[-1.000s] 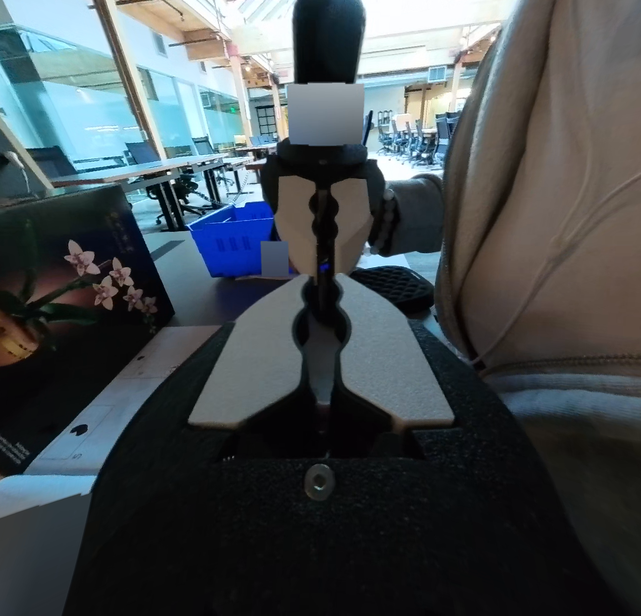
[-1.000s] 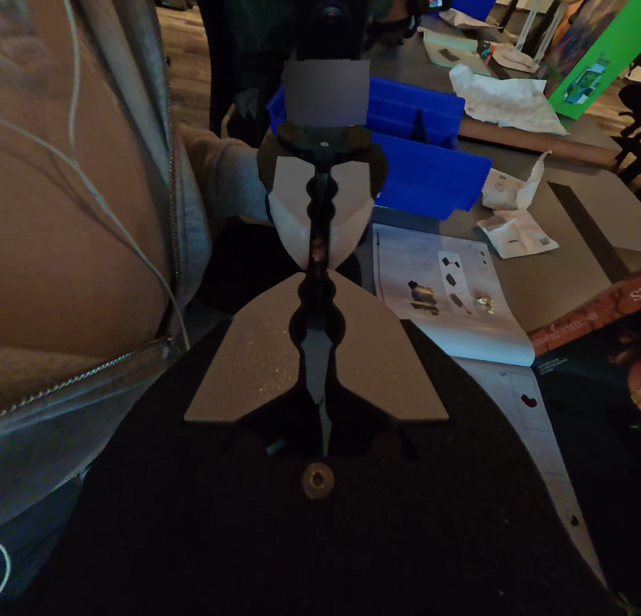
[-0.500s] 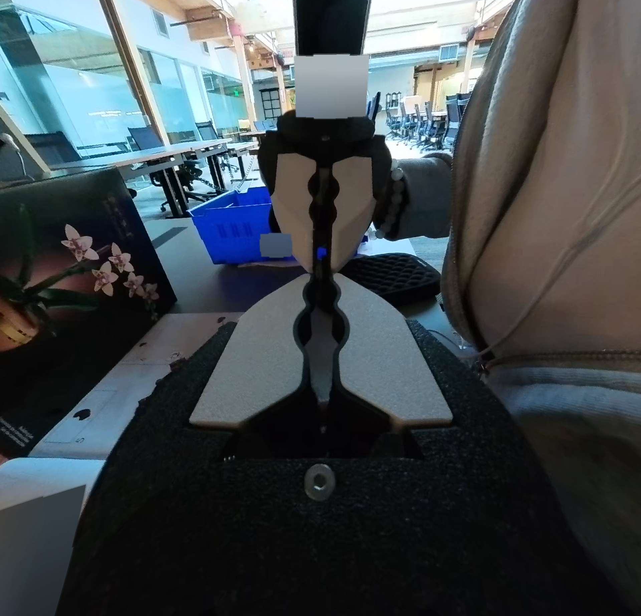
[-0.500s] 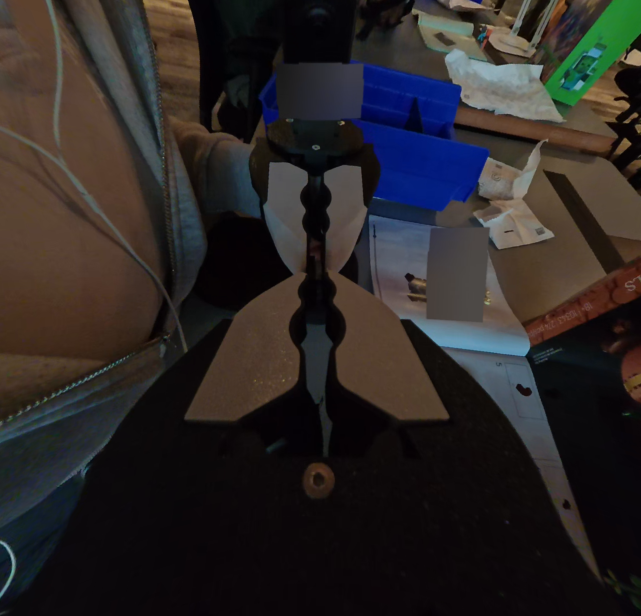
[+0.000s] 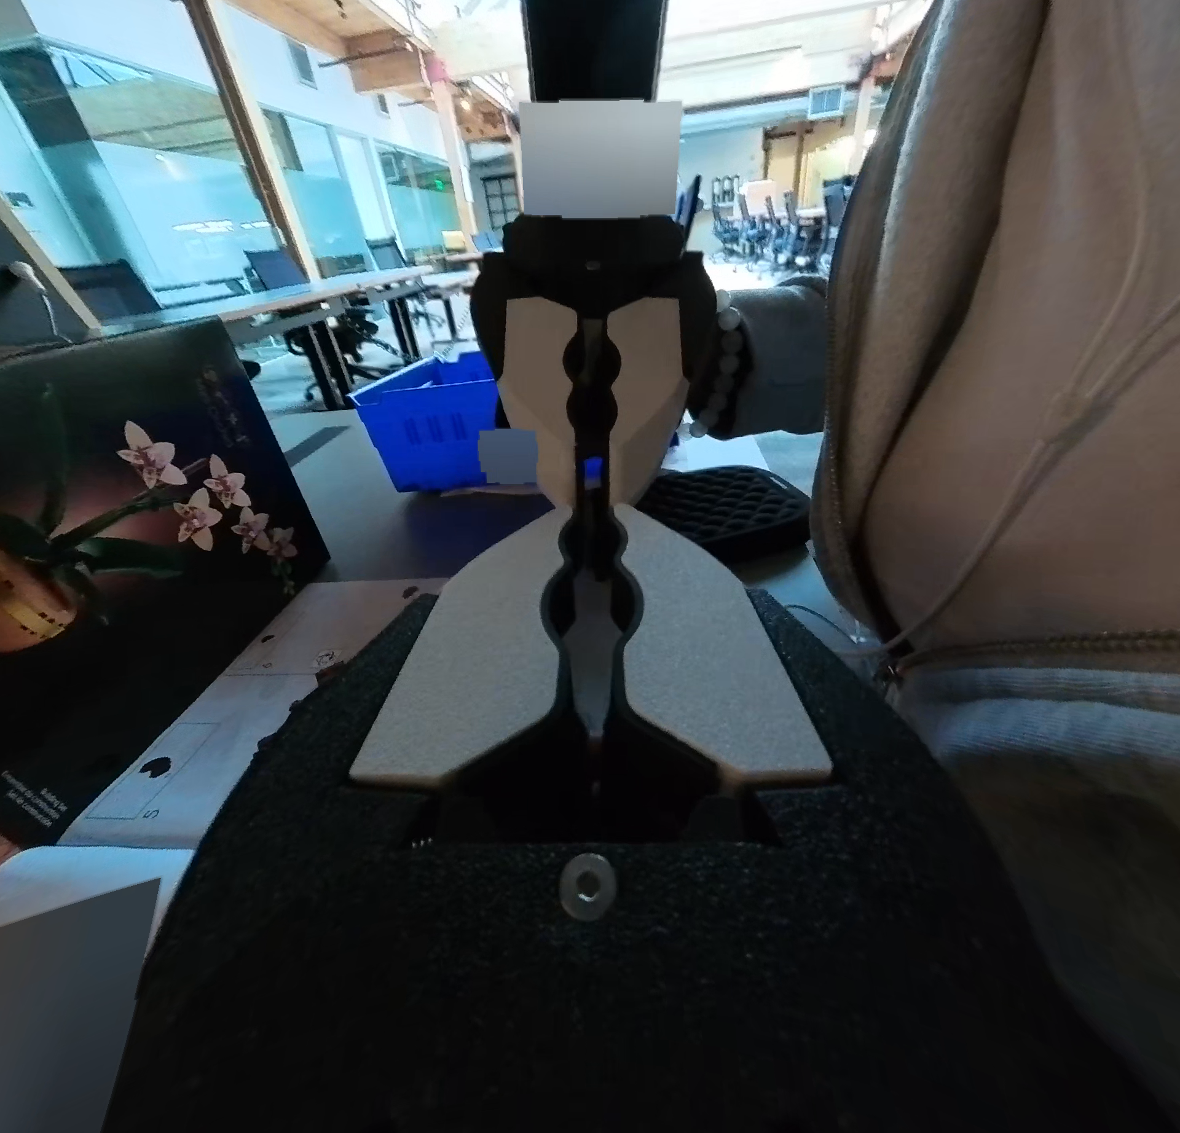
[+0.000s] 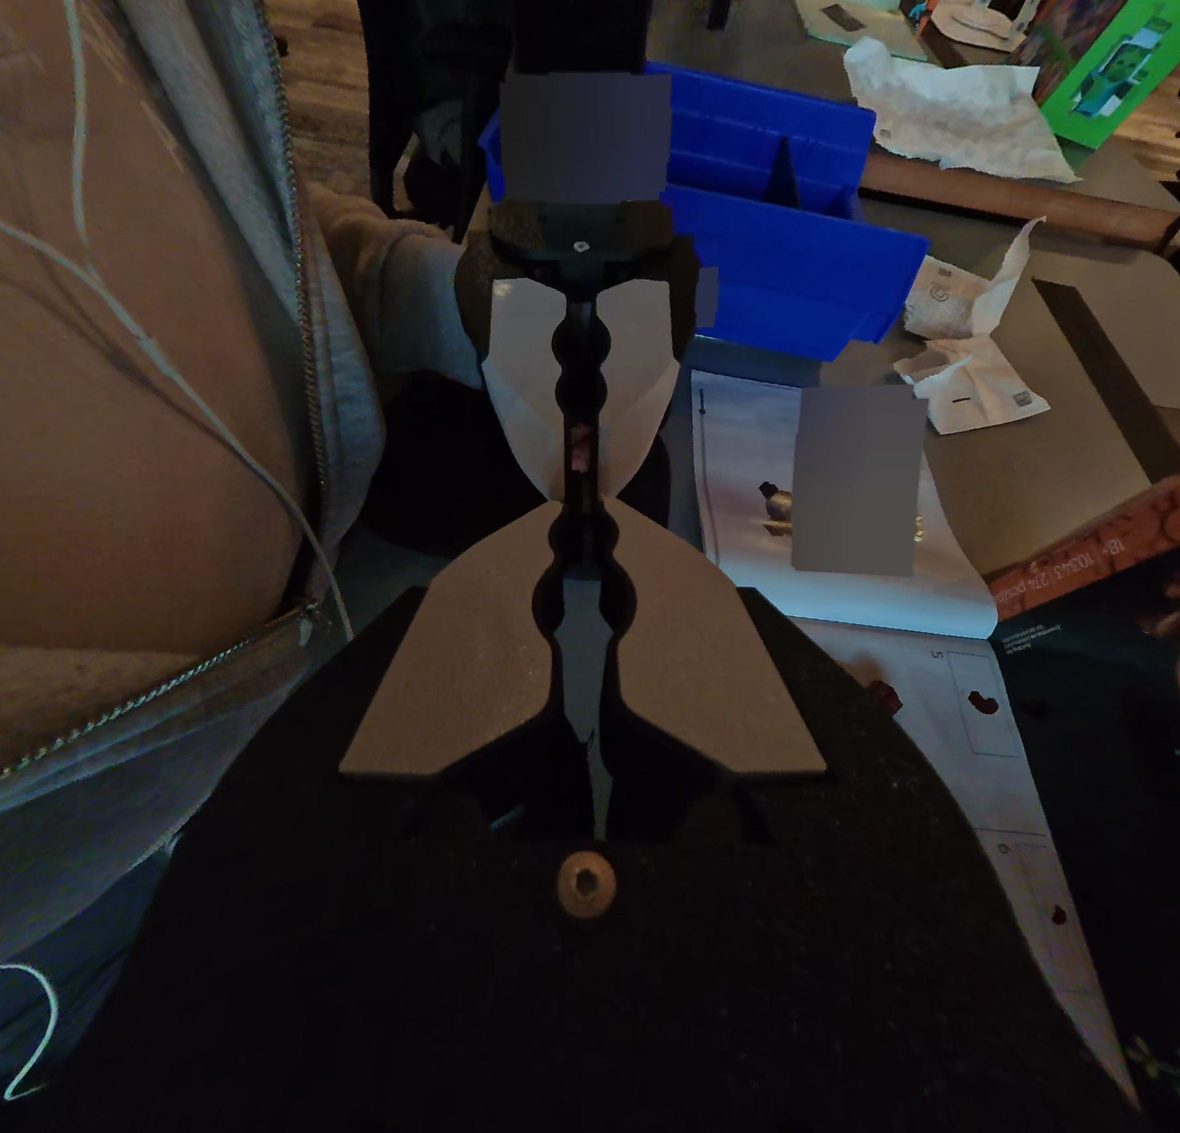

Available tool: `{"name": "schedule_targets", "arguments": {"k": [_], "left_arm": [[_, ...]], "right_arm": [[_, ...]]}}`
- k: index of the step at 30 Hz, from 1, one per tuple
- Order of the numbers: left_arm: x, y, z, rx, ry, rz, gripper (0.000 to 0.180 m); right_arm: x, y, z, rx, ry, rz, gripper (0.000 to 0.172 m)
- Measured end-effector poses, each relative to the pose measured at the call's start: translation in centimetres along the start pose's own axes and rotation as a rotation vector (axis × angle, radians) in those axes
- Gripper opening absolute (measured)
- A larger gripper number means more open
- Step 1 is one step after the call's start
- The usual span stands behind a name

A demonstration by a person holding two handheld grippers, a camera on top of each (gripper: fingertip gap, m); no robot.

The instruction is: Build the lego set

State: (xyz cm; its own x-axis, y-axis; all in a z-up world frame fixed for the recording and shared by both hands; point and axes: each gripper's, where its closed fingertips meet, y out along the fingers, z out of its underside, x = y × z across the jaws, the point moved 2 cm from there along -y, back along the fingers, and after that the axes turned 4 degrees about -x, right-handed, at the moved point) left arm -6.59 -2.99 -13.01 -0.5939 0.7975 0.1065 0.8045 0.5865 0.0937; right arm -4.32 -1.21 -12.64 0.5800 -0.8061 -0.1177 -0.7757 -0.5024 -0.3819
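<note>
The left tongs (image 5: 590, 518) and the right tongs (image 6: 581, 515) are held tip to tip above the near edge of the dark grey surface (image 5: 383, 547), close to the person's beige zipped jacket (image 5: 990, 400). This seems to be so that something very small can be lined up between them. Both pairs are pressed almost together, with only a narrow slit left. In the slit of the left tongs a small pinkish piece (image 6: 580, 451) is seen pinched, set a little back from the tips. Nothing can be made out in the right tongs, through whose slit only blue shows. Below them an open white printed booklet (image 6: 753, 438) is laid flat, probably so that it can be read. A dark cardboard box printed with pale orchid flowers (image 5: 159, 464) is stood just beside it. Beyond the tongs a black honeycomb-patterned pad (image 5: 721, 515) is laid. Farther back a blue plastic bin (image 5: 421, 438) is set, and crumpled white paper (image 6: 958, 113) is left toward the far edge.
</note>
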Motion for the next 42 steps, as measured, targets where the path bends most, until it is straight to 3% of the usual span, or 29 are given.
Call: {"name": "schedule_targets", "arguments": {"k": [8,10,13,15,18,23,26,28,35,42], "left_arm": [[-0.3,0.2,0.9,0.027,-0.009,0.014,0.005],[0.2,0.4,1.0,0.035,-0.068,0.006,0.006],[1.4,0.2,1.7,0.109,-0.108,-0.043,0.035],[1.7,0.0,1.4,0.064,-0.172,-0.044,0.035],[1.6,0.1,0.9,-0.011,-0.316,-0.014,0.032],[1.3,0.4,0.7,-0.032,-0.358,-0.001,0.008],[1.4,0.1,0.3,-0.078,-0.357,-0.010,0.006],[1.8,-0.2,-0.3,-0.150,-0.422,-0.015,0.005],[3.0,-0.9,-0.8,-0.281,-0.572,-0.033,0.006],[3.8,-1.3,-0.3,-0.289,-0.610,-0.097,0.006]], "right_arm": [[0.2,0.0,1.0,0.006,0.139,-0.035,0.004],[-0.3,-0.1,1.2,-0.036,0.254,-0.033,0.004],[-1.4,-0.8,0.8,-0.226,0.571,-0.079,0.003],[-2.0,-1.2,1.0,-0.327,0.776,-0.129,0.003],[-1.8,-0.9,1.5,-0.346,0.886,-0.191,0.003],[-1.9,-0.7,1.0,-0.319,0.834,-0.188,0.004],[-1.7,-0.7,0.2,-0.296,0.746,-0.190,0.007],[-1.6,-1.0,-0.7,-0.316,0.746,-0.219,0.022],[-2.8,-0.3,-0.4,-0.450,0.868,-0.188,0.008],[-3.4,0.4,0.6,-0.413,0.891,-0.128,0.013]]}}
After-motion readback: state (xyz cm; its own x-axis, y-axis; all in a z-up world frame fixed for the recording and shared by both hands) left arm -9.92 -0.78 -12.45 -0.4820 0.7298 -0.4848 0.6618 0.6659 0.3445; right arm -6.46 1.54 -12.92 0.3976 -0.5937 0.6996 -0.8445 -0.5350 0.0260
